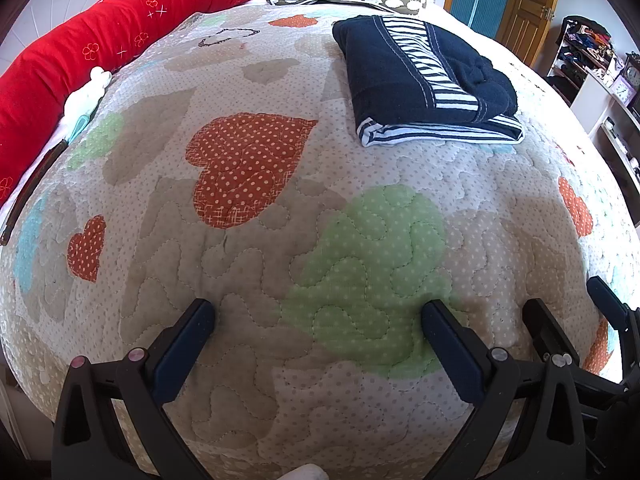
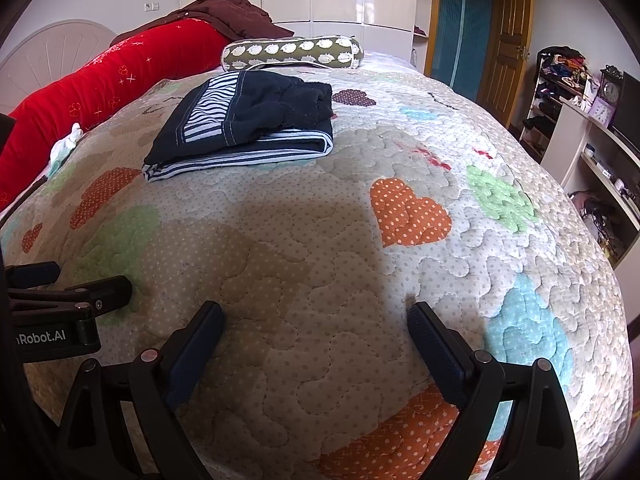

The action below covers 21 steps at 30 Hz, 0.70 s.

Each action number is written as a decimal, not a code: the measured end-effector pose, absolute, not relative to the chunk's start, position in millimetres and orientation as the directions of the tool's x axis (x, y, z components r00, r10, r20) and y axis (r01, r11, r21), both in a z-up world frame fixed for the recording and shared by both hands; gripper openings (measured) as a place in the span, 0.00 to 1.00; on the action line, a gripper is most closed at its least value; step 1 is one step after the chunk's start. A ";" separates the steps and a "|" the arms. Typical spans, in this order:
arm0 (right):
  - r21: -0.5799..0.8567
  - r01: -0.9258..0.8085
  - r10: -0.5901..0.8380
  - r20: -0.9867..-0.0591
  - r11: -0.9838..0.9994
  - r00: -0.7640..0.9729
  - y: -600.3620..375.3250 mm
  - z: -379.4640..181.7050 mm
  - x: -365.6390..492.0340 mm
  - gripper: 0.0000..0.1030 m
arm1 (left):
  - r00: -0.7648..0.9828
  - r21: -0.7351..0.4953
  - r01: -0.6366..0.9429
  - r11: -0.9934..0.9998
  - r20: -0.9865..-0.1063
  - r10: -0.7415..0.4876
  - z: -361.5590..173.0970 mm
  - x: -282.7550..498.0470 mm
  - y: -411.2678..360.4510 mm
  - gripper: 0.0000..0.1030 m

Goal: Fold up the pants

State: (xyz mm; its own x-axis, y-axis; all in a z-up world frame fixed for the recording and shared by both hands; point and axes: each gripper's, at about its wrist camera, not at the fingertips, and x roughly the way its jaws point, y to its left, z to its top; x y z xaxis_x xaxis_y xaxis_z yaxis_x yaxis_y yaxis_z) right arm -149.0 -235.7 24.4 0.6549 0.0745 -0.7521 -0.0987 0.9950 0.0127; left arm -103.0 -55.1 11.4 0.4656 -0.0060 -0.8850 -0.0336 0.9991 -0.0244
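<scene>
pants [image 1: 428,80], one folded pair, lie on one quilt [image 1: 280,240]; both hand-held grippers, left [image 1: 318,318] and right [image 2: 316,322], released.

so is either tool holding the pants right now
No, the pants lie folded on the quilt, apart from both open tools.

The pants [image 1: 424,80] lie ahead of me, folded into a compact, roughly rectangular bundle resting flat on the bed's quilt [image 1: 256,264]. They are dark navy with a navy-and-white striped band [image 1: 436,68] running across the top, edged in pale stitching. Striped fabric also shows along the folded lower layers nearest me. The upper layer is slightly rumpled at one end.
</scene>
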 end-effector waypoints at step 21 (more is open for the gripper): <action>0.009 -0.098 0.071 -0.747 0.995 0.661 -235.1 24.6 -149.9 0.94 | 0.470 -0.022 -0.034 0.999 -0.883 -0.004 11.4 -103.7 -55.4 1.00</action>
State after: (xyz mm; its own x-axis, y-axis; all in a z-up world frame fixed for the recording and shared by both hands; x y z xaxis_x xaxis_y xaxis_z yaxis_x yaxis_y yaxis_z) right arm -149.9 -235.1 24.6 0.6605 0.0714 -0.7474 -0.0978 0.9952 0.0086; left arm -103.7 -55.4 11.4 0.4702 -0.0035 -0.8826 -0.0342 0.9992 -0.0222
